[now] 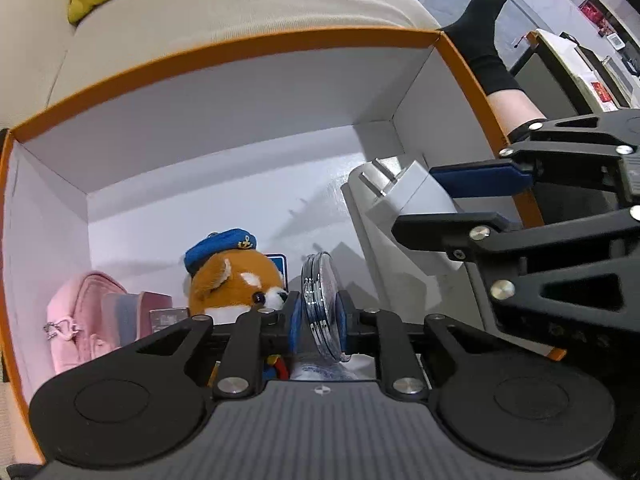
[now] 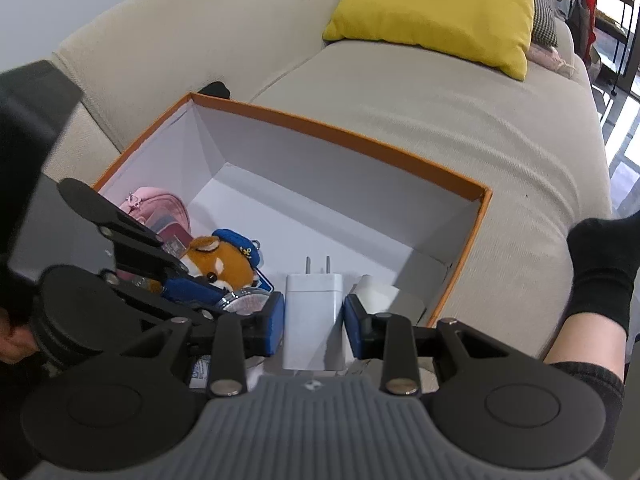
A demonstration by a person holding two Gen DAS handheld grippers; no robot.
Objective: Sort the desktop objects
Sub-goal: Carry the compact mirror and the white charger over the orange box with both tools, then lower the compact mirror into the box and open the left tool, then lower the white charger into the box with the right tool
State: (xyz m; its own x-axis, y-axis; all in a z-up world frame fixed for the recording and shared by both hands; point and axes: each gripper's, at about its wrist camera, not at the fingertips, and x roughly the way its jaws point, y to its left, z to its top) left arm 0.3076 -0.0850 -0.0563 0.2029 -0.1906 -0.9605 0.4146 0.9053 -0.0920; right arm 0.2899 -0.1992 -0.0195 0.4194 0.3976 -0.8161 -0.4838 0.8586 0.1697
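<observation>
The beige fabric sofa (image 2: 400, 120) carries the orange-rimmed white cardboard box (image 2: 344, 136), whose far half lies bare. Inside, near its front wall, the right gripper (image 2: 314, 320) grasps a white two-pin charger (image 2: 314, 308); the left gripper (image 1: 318, 312) fingers (image 1: 295, 316) pinch a clear round disc case (image 1: 320, 304) beside a blue-capped orange plush dog (image 1: 232, 280). No readable writing.

The box (image 2: 460, 248) sits on the sofa (image 2: 400, 120), with a cushion (image 2: 436, 8) behind it. Inside the box, the pouch (image 2: 160, 204) lies at the left, the plush dog (image 2: 220, 260) beside it, and the charger (image 2: 314, 320) to the right, prongs toward the far wall.
</observation>
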